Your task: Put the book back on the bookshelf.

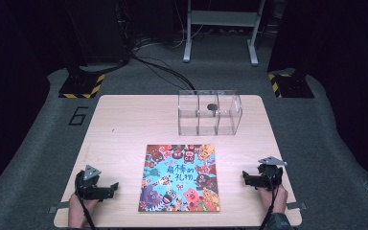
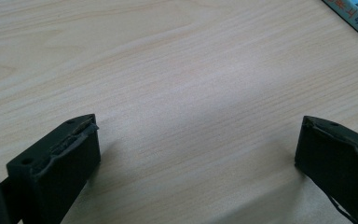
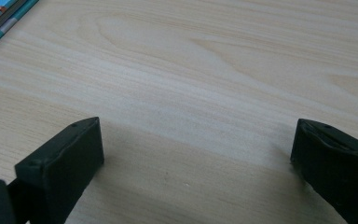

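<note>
A colourful picture book [image 1: 179,178] lies flat on the wooden table [image 1: 124,124], near the front edge. Behind it stands a clear plastic box [image 1: 210,113] with three compartments; a small dark object [image 1: 212,107] shows in its middle part. My left gripper [image 1: 106,188] rests on the table left of the book, jaws wide apart with bare wood between them [image 2: 198,135]. A corner of the book [image 2: 356,18] shows in the left gripper view. My right gripper [image 1: 249,178] rests right of the book, open, with nothing between its jaws [image 3: 196,135]. The book's edge [image 3: 2,18] shows at the top left of the right gripper view.
A person's hands hold both grippers at the table's front edge. Beyond the table lie grey carpet, black cables [image 1: 158,64], a metal stand [image 1: 220,28] and two bases with yellow-black stripes [image 1: 81,86].
</note>
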Tool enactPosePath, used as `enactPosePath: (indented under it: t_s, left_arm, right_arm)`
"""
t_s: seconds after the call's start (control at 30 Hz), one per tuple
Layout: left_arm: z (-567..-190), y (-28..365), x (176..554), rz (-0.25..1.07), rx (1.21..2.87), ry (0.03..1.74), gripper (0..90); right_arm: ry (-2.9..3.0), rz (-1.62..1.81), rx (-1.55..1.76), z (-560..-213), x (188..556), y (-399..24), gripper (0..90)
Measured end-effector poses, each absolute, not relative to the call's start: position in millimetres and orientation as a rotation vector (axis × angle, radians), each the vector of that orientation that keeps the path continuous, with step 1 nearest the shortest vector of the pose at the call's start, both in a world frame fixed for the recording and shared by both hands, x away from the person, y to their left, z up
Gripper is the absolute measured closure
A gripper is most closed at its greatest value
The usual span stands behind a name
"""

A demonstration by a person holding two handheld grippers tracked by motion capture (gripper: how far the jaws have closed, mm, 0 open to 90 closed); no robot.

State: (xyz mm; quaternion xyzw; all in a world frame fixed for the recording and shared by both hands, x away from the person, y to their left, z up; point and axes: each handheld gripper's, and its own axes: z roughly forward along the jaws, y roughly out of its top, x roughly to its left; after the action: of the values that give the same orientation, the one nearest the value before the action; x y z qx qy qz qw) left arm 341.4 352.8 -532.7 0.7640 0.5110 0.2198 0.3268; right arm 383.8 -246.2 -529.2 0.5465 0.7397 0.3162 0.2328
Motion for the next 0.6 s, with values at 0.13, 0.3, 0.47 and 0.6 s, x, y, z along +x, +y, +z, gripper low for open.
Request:
enactPosePath:
  t_s: [0.13, 0.3, 0.47, 0.6]
  left_arm:
    - [-531.8, 352.9, 341.4, 0.566, 2.008, 1.345, 0.0]
    - [-533.0, 350.4, 341.7, 0.588, 1.983, 1.361, 0.0]
    - [-532.9, 350.3, 341.7, 0.591, 1.983, 1.362, 0.0]
    - [-532.5, 349.8, 342.3, 0.586, 1.99, 1.358, 0.0]
  right_arm:
    - [2.035, 0.868, 1.501, -529.1, 384.4, -245.9, 1.7]
    - [2.035, 0.872, 1.501, -529.1, 383.9, -245.9, 2.1]
    - [2.034, 0.86, 1.498, -528.5, 383.2, -245.3, 1.8]
    - [2.043, 0.866, 1.521, -527.5, 384.1, -245.0, 1.5]
